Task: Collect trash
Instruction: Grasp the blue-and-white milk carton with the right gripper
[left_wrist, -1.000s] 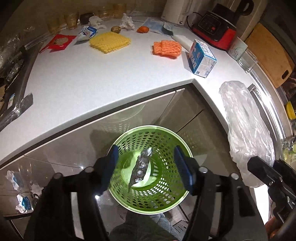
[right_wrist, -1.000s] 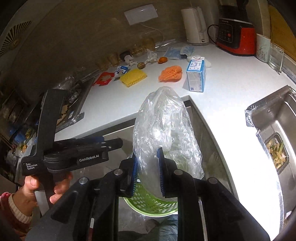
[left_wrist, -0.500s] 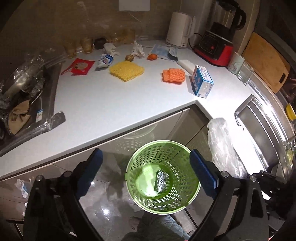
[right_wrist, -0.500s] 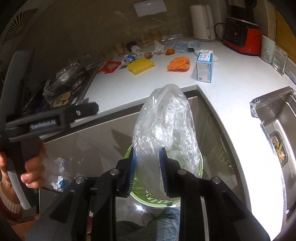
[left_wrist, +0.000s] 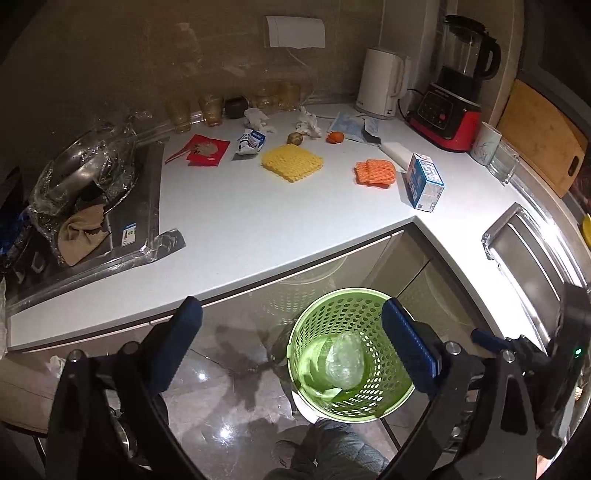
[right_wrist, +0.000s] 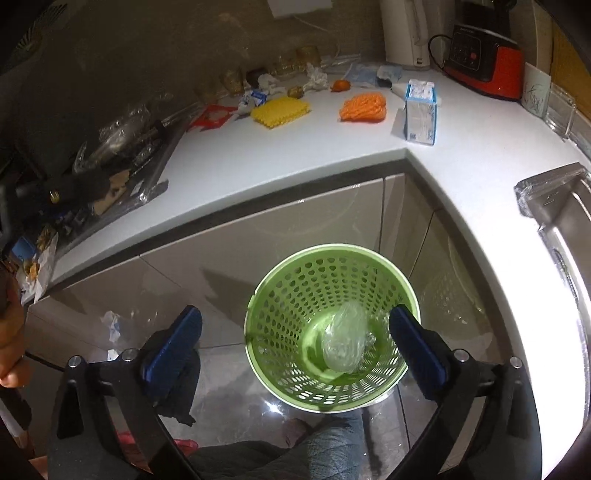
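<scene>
The plastic bag (right_wrist: 344, 341) has left the right gripper (right_wrist: 295, 345) and now lies in the green basket (right_wrist: 288, 295) on the floor – both grippers, left (left_wrist: 291, 343) too, spread wide, empty. Basket sits close against the cabinet corner under the counter (left_wrist: 258, 221) edge.

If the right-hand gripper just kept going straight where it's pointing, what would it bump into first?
Probably the green basket: the open right gripper points down at its near rim, with the clear plastic bag inside. Depth is hard to judge, so it might slip inside and meet the bag first.
</scene>
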